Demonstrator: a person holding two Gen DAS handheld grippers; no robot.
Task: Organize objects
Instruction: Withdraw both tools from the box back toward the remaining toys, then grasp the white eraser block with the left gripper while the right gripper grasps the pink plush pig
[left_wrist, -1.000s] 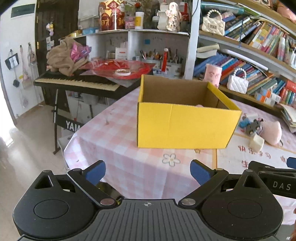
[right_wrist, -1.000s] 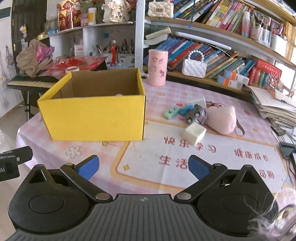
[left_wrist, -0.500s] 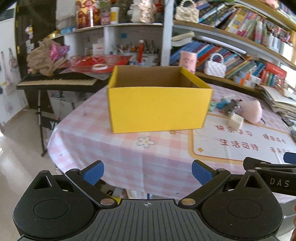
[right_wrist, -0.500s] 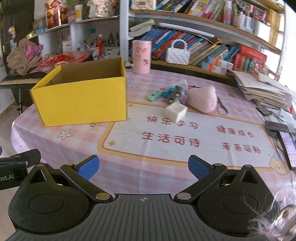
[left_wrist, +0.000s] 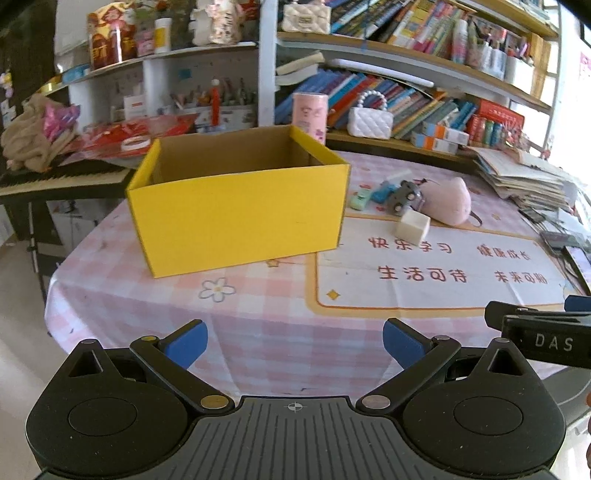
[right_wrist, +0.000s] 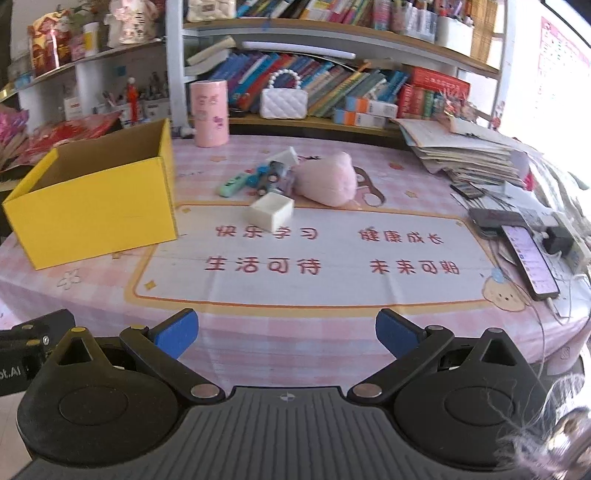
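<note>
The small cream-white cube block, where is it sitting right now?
In the right wrist view the small cream-white cube block sits mid-table on the pink checked tablecloth, right of the yellow cardboard box, just before the pink plush pouch.

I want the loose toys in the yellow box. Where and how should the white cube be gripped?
Grip the white cube across two opposite flat side faces, coming from above with the right gripper. It sits apart in front of the toy cluster, so its sides look free, and parallel faces suit two fingers.

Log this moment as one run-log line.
phase: pre-grasp | left gripper: open, empty | right gripper: open, empty | yellow box: upright, open | white cube, pink plush: on table
</note>
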